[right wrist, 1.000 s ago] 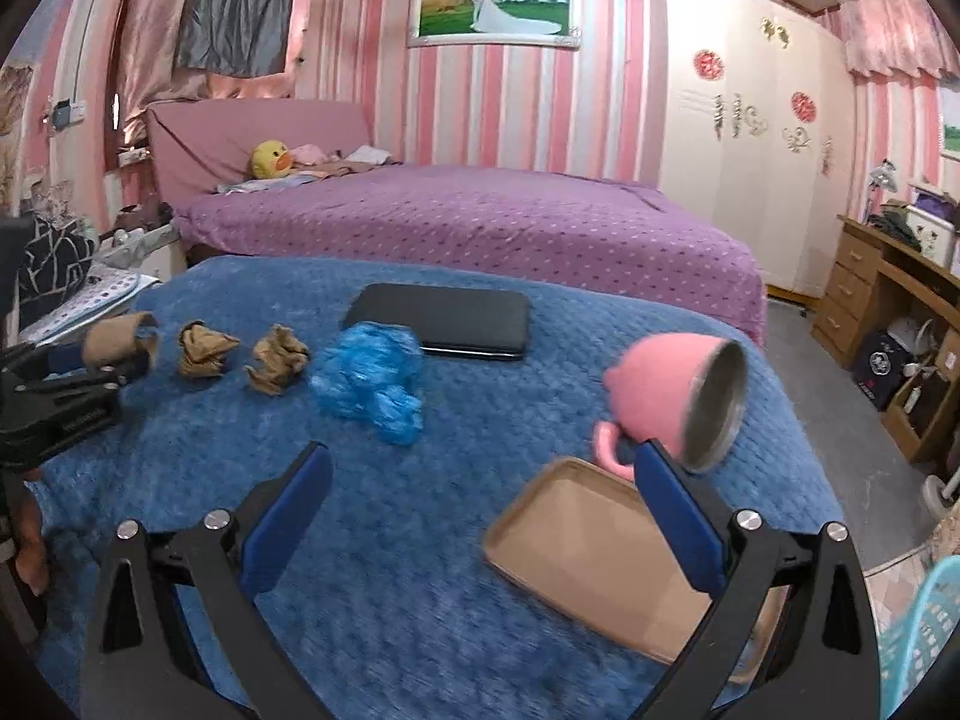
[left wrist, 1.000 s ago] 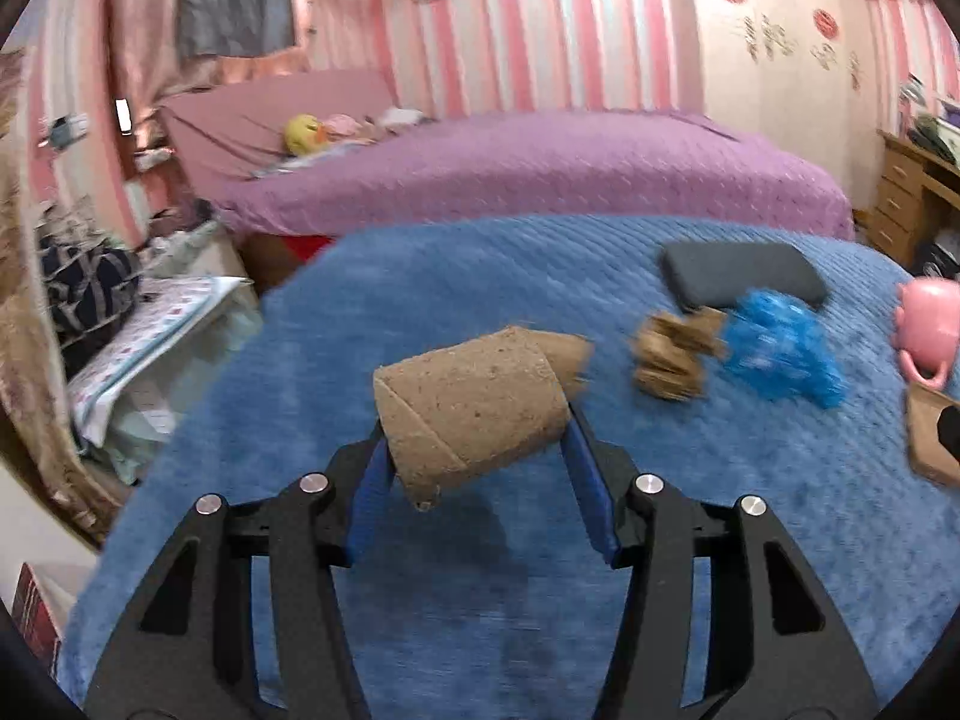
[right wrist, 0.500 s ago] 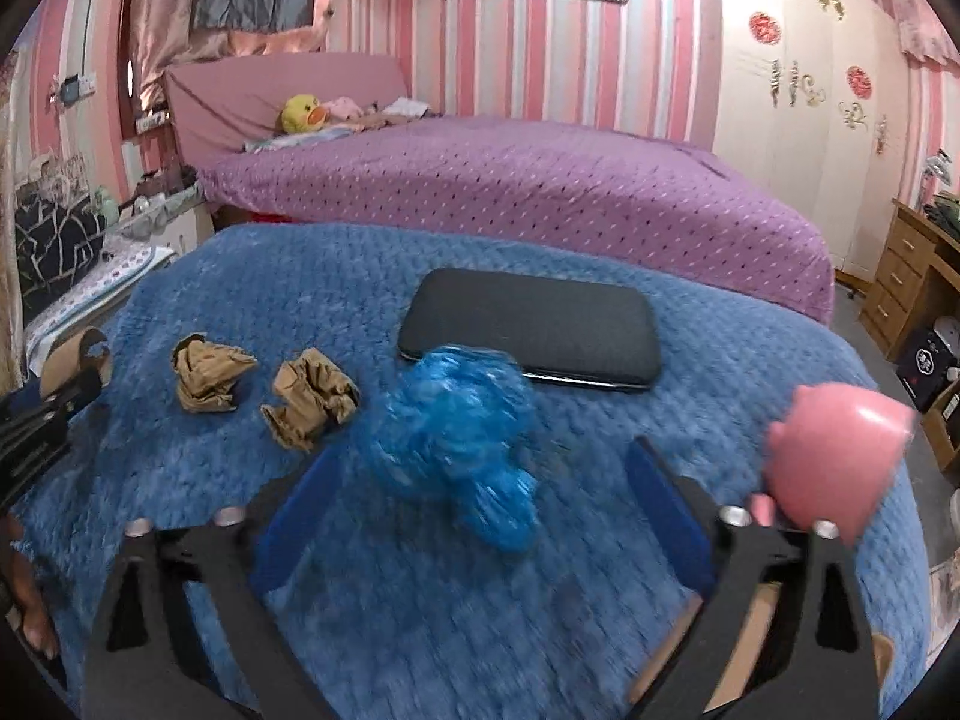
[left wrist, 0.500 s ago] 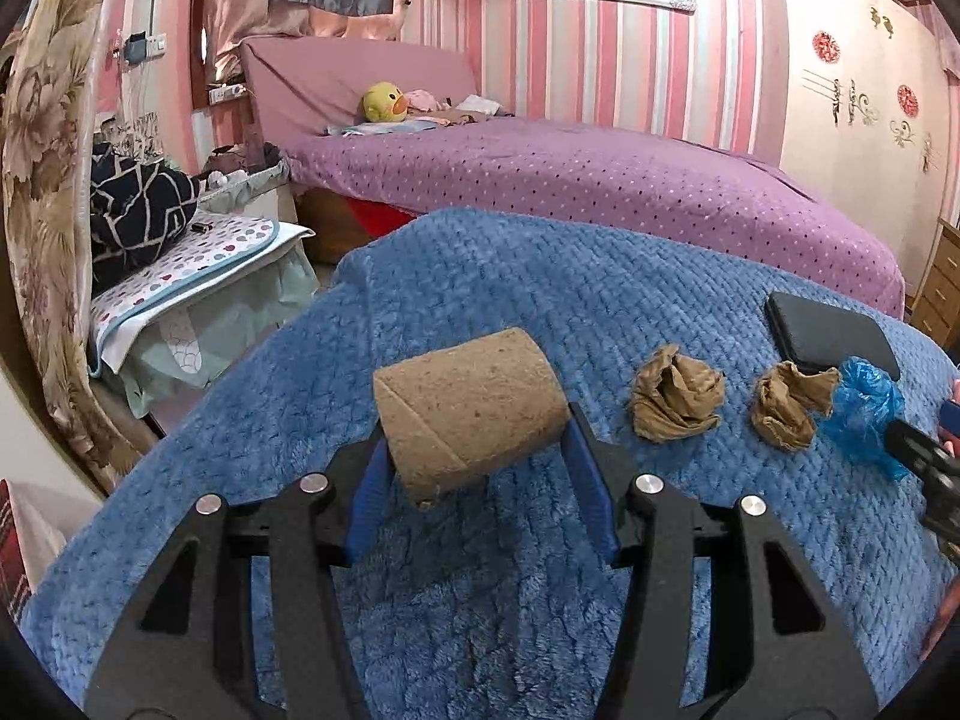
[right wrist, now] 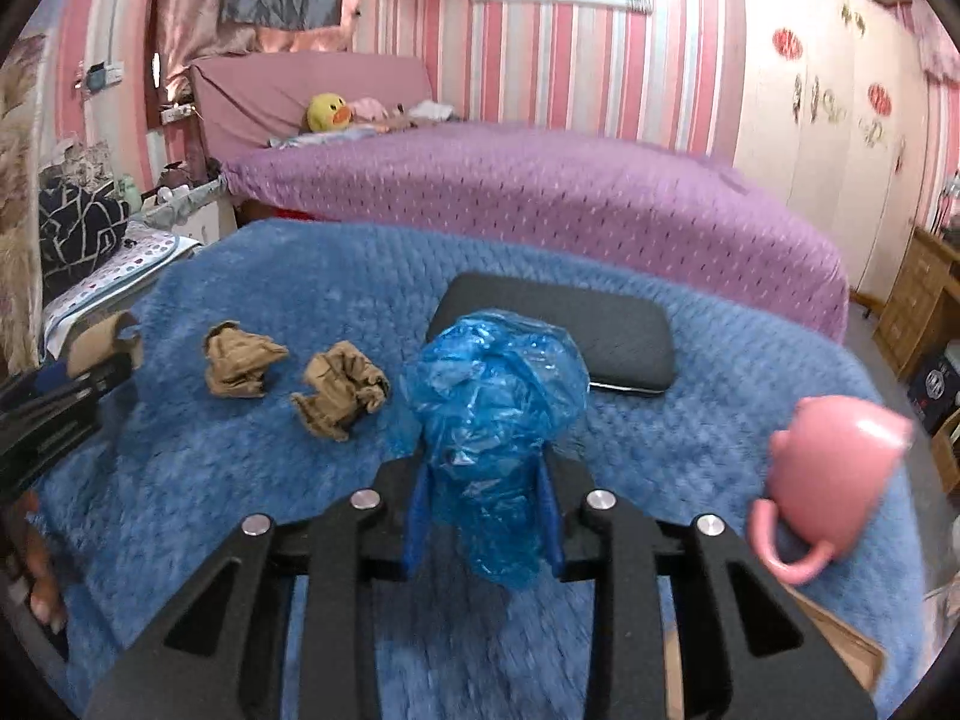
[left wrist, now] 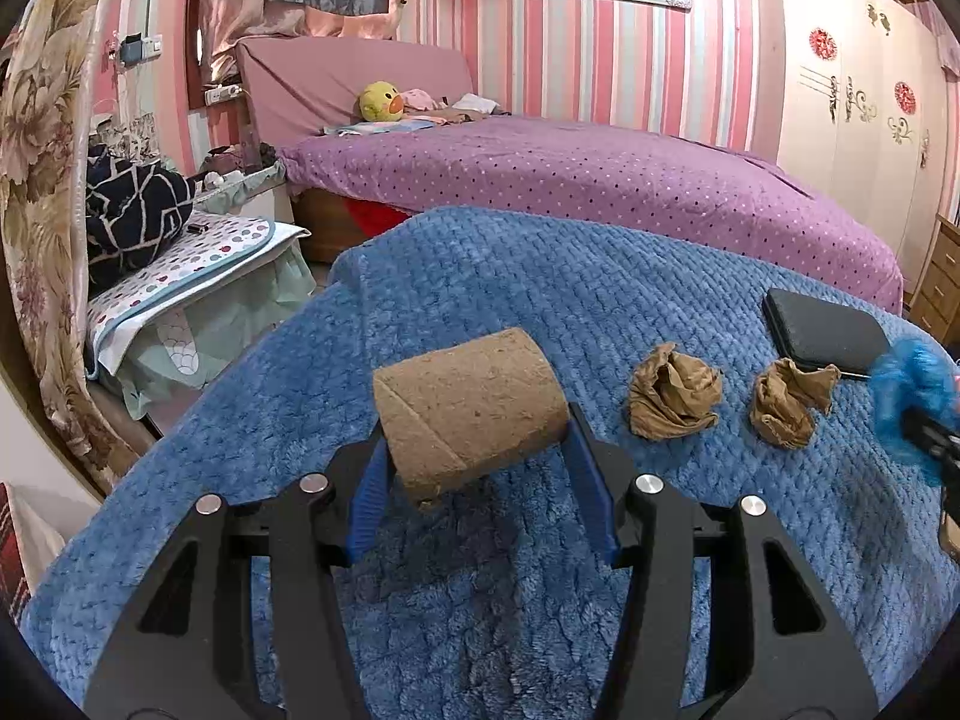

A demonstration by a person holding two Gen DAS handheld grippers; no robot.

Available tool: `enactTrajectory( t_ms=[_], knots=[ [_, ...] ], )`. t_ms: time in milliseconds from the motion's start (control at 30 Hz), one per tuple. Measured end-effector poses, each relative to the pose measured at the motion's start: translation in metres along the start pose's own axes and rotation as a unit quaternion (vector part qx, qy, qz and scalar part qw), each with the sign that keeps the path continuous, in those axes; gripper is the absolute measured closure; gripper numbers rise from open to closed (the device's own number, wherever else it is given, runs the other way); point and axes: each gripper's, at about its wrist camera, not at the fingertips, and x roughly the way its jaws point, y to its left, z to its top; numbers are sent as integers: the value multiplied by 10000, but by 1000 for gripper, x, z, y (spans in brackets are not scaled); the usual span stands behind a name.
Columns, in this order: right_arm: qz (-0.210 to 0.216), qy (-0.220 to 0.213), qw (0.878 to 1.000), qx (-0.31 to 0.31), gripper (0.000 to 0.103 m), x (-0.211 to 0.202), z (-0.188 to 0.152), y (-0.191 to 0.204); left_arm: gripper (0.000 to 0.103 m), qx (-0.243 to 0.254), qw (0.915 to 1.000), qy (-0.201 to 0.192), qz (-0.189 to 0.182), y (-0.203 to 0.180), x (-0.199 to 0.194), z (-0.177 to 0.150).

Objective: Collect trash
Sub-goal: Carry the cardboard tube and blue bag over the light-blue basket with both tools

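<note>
My left gripper (left wrist: pixel 474 468) is shut on a brown cardboard tube (left wrist: pixel 471 405) and holds it above the blue blanket (left wrist: pixel 480 264). Two crumpled brown paper wads (left wrist: pixel 672 399) (left wrist: pixel 786 402) lie on the blanket to its right; they also show in the right wrist view (right wrist: pixel 240 360) (right wrist: pixel 339 390). My right gripper (right wrist: pixel 483 492) is shut on a crumpled blue plastic bag (right wrist: pixel 498 396), which shows at the right edge of the left wrist view (left wrist: pixel 912 384). The left gripper and tube appear at the left of the right wrist view (right wrist: pixel 99 342).
A black flat case (right wrist: pixel 570 324) lies behind the blue bag. A pink mug (right wrist: pixel 834 450) lies on its side at the right, beside a brown tray (right wrist: pixel 840 642). A purple bed (left wrist: pixel 600 180) is behind. A side table with cloth (left wrist: pixel 192 276) stands left.
My right gripper moved in on the blue plastic bag and shut on it. My left gripper still holds the cardboard tube and has swung a little left.
</note>
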Motion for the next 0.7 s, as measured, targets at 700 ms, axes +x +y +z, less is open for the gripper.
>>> enactTrajectory(
  t_ms=[700],
  knots=[
    [-510, 109, 9984, 199, 73, -107, -73, -46, 50, 151, 9997, -156, -142, -9, -59, -29]
  ],
)
